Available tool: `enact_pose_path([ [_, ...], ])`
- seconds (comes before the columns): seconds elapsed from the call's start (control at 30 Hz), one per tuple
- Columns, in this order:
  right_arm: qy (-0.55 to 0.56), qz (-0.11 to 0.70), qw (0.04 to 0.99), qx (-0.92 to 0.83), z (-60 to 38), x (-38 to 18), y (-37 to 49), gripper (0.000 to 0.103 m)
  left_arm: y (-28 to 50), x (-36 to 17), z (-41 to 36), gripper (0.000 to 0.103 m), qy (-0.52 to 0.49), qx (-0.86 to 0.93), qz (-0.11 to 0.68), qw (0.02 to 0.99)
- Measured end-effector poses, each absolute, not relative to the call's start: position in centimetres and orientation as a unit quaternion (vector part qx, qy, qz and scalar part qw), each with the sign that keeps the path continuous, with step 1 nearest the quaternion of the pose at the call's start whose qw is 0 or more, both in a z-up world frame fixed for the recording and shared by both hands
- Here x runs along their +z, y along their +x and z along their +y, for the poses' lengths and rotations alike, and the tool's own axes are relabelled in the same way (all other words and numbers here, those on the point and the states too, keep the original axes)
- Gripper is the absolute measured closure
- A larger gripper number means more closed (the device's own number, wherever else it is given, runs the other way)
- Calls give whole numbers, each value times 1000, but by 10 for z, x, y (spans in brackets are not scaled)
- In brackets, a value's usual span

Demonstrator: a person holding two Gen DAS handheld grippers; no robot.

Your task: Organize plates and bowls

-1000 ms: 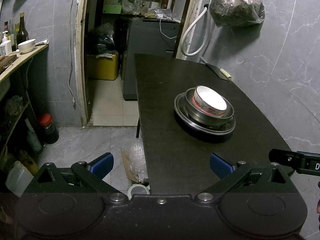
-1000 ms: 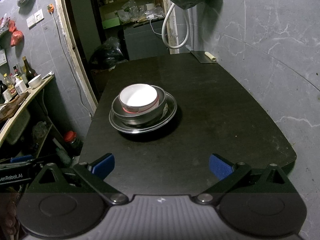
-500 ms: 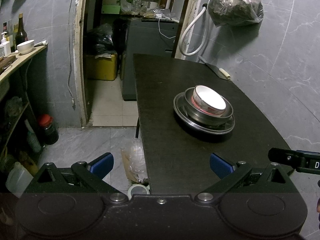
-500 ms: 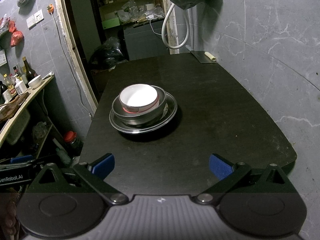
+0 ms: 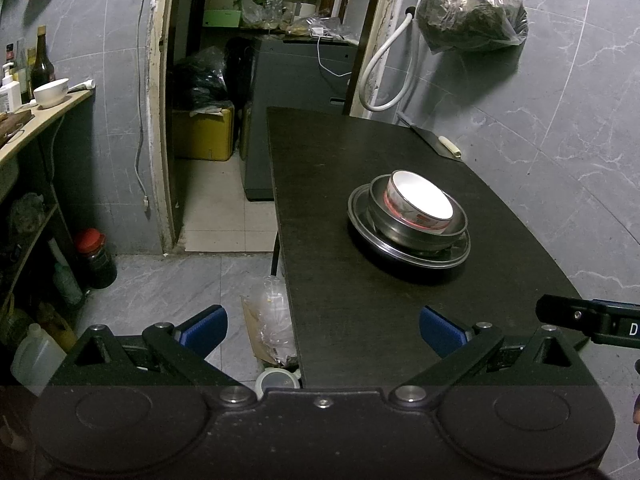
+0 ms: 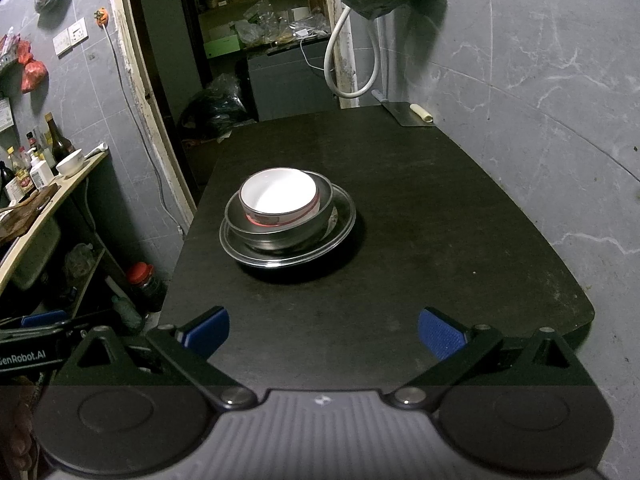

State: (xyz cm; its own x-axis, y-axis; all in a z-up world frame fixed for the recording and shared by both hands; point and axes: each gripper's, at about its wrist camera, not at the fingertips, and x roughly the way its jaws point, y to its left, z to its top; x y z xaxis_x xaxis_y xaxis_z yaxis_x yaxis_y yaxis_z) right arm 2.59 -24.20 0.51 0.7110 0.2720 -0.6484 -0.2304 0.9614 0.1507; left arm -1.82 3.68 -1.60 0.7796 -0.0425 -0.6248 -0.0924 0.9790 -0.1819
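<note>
Both tongs spread, empty; white red-banded bowl inside steel bowl on steel plate.

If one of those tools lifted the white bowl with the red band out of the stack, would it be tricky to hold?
Probably somewhat. The white ceramic bowl with the red band looks glossy, so it may slip. It sits tilted inside the steel bowl on the steel plate, so it could rock. If it is ceramic, a drop might chip it.

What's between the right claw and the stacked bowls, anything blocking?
Nothing visible. Only bare dark table lies between the open right claw and the white bowl, which is nested in the steel bowl on the steel plate.
</note>
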Motion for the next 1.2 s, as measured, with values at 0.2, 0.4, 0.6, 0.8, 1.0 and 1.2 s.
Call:
enact_pose_path([
  [0.2,29,356,924,136,-241,5,27,0,-18,-16,37,1,-101,13,332,938],
  [0.4,29,356,924,136,-241,5,27,0,-18,-16,37,1,-101,13,332,938],
  [0.6,29,356,924,135,-241,5,27,0,-18,-15,37,1,-101,13,333,937],
  [0.8,28,356,924,135,-241,5,27,0,-19,-17,37,1,-100,13,334,937],
  [1.0,28,357,924,135,-241,5,28,0,-19,-19,36,1,-100,12,335,937],
  [1.2,28,357,924,135,-241,5,28,0,-19,-19,36,1,-100,15,333,938],
])
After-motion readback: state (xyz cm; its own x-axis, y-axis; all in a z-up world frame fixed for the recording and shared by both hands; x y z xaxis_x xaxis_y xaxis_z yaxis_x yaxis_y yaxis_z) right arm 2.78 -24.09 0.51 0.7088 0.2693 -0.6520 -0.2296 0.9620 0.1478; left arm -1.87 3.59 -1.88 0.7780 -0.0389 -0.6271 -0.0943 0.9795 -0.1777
